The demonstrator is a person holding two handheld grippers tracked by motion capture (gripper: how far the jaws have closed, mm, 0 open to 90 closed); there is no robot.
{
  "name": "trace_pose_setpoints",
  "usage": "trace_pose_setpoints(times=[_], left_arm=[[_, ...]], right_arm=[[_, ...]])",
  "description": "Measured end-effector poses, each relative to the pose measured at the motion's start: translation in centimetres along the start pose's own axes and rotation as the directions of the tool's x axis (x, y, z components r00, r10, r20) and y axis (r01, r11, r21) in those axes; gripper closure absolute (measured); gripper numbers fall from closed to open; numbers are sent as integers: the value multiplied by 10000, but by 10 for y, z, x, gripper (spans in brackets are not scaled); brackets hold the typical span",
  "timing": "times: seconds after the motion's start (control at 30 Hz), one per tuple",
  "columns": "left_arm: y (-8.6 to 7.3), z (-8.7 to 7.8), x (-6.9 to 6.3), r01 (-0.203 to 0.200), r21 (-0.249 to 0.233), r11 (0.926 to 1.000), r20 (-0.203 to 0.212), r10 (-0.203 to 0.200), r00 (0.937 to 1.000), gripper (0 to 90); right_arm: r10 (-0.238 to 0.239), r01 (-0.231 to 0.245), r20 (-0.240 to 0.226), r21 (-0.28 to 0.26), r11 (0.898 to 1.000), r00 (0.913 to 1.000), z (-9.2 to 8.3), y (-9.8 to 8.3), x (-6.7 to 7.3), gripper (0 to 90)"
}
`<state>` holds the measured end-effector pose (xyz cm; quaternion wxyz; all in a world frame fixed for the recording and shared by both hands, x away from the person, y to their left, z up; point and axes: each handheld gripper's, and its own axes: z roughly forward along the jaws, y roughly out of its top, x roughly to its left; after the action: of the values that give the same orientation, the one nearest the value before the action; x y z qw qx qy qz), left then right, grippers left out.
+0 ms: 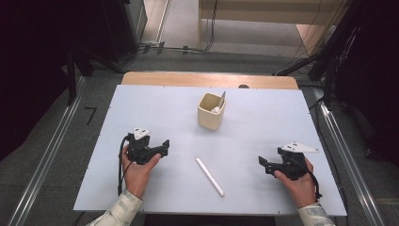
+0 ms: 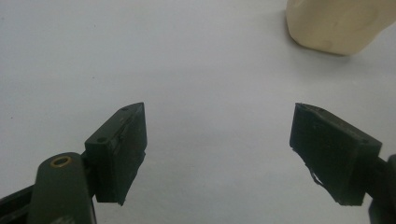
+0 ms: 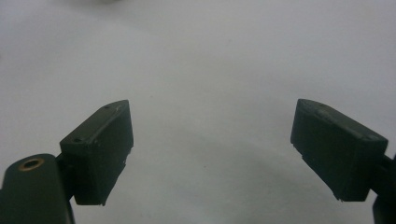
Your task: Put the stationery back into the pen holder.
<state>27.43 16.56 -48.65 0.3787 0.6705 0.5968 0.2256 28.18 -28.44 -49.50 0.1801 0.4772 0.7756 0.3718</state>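
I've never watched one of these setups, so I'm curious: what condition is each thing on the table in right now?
Left claw: open, empty, held low over the table.
Right claw: open, empty, held low over the table.
White stick: lying flat on the table between the two claws, touched by neither.
Cream cup: upright, holding a white piece and a thin utensil that leans on its rim.
Table: white top.

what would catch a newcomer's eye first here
Probably the cream cup, standing alone toward the far middle of the white table with utensils poking out of it. Next, the white stick lying bare near the front edge, flanked by the left gripper and right gripper, both open and empty.
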Motion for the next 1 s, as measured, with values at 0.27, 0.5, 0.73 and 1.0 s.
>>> trace_pose_setpoints(times=[0.27, 0.5, 0.73, 1.0], left_arm=[[0, 1, 3, 78, 20, 10000, -101, -77, 9999, 193], [0, 2, 6, 129, 42, 9999, -154, -128, 9998, 184], [0, 3, 6, 144, 51, 9999, -172, -143, 9997, 176], [0, 3, 8, 170, 77, 9998, -204, -169, 9996, 176]], right_arm=[[-147, 148, -248, 59, 9999, 9996, 3, 2, 10, 114], [-305, 307, -419, 47, 9995, 9987, 5, 4, 18, 115], [-520, 526, -631, 86, 9986, 9967, 10, 6, 27, 114], [-660, 673, -861, 123, 9977, 9941, 13, 8, 37, 115]])
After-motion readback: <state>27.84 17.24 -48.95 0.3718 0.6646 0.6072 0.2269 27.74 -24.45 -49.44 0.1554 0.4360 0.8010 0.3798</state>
